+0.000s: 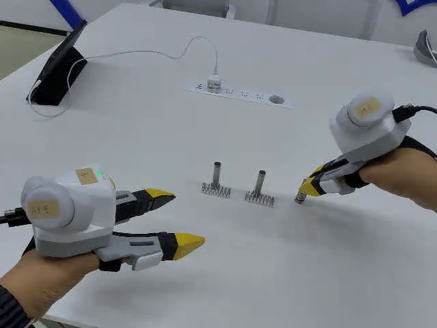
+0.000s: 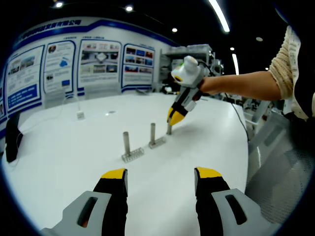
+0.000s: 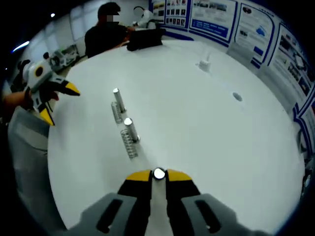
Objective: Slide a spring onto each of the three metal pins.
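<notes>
Two metal pins [image 1: 216, 172] [image 1: 260, 181] stand upright mid-table, each with a spring [image 1: 216, 190] [image 1: 260, 199] lying flat at its foot. A third pin [image 1: 300, 197] stands to their right, its bottom on the table. My right gripper [image 1: 307, 188] is shut on it, and its round top [image 3: 159, 173] shows between the yellow tips of the right gripper [image 3: 158, 175]. My left gripper [image 1: 179, 219] hovers open at the near left with nothing between its fingers. From the left gripper [image 2: 161, 174], the pins [image 2: 126, 142] [image 2: 153, 133] [image 2: 169, 129] line up ahead.
A white power strip [image 1: 239, 93] with a plugged charger lies at the back. Its cable runs to a black tablet stand [image 1: 58, 68] at the far left. A person [image 3: 106, 29] sits beyond the table. The table's near edge [image 1: 225, 326] is close.
</notes>
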A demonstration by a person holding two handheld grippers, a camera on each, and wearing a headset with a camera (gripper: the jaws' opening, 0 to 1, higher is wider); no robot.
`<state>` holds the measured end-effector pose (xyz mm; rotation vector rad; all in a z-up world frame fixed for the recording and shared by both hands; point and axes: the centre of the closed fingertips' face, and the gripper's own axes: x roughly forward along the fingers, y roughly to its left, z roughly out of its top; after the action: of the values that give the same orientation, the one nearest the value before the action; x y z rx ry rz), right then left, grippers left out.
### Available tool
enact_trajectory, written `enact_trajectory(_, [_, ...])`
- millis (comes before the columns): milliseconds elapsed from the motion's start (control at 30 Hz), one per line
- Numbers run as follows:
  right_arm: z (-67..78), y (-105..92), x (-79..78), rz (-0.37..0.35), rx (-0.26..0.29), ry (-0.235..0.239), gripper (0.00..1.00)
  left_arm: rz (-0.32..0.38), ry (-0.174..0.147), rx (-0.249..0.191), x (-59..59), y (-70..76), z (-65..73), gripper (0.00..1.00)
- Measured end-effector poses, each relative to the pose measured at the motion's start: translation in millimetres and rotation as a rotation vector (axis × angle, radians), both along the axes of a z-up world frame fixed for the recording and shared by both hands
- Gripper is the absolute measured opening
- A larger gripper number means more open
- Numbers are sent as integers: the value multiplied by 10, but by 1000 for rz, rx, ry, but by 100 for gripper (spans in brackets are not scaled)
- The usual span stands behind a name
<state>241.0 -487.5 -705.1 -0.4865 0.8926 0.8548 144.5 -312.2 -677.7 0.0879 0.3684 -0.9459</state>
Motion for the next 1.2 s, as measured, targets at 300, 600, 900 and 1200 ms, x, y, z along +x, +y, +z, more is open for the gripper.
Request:
enact_trajectory(300, [4, 3, -1, 16, -12, -17, 13, -5, 0, 1, -1, -11, -2, 55])
enact_trajectory(600, [23, -11, -15, 26, -16, -38, 17, -9, -2, 2, -5, -24, 11, 56])
enact_trajectory(900, [148, 8, -52, 42, -13, -83, 21, -12, -5, 6, -8, -36, 31, 55])
enact_trajectory(1200, [292, 71, -114, 73, -2, -127, 22, -18, -9, 8, -16, -62, 55, 55])
